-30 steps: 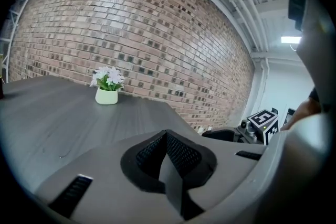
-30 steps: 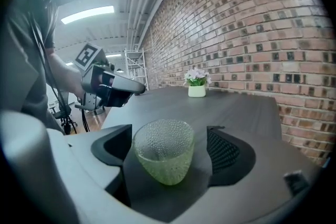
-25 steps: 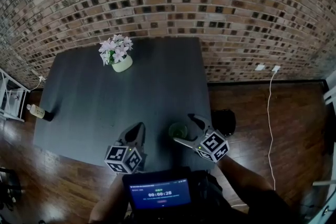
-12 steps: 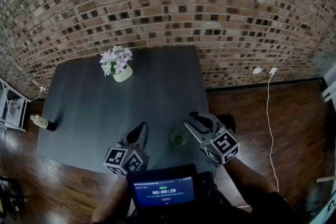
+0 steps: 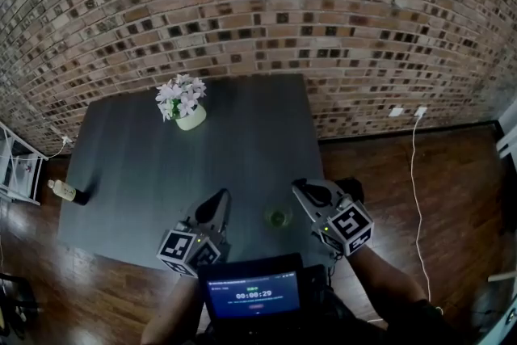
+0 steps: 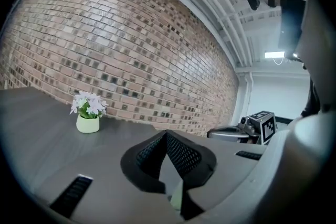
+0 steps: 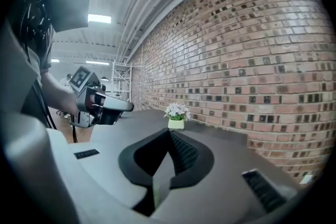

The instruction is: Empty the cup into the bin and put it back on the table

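Observation:
A small greenish cup (image 5: 278, 216) stands upright on the dark grey table (image 5: 242, 149), close to its front edge and between my two grippers. My right gripper (image 5: 301, 189) hovers just right of the cup. Its jaws have just been closing and now meet at the tips (image 7: 169, 134) with nothing between them. My left gripper (image 5: 216, 199) hangs left of the cup, its pads also together (image 6: 167, 135) and empty. Each gripper shows in the other's view: the right gripper (image 6: 215, 134) and the left gripper (image 7: 126, 106). A black bin (image 5: 354, 188) on the floor is mostly hidden behind the right gripper.
A pale pot of pink-white flowers (image 5: 190, 115) stands at the table's far left. A bottle (image 5: 65, 191) lies by the left edge, beside a white shelf (image 5: 16, 166). A brick wall runs behind, and a white cable (image 5: 416, 174) trails over the wooden floor at the right.
The right gripper's jaws, open round the cup a second ago, have closed empty, and the gripper now sits beside the cup. Both grippers have lifted a little.

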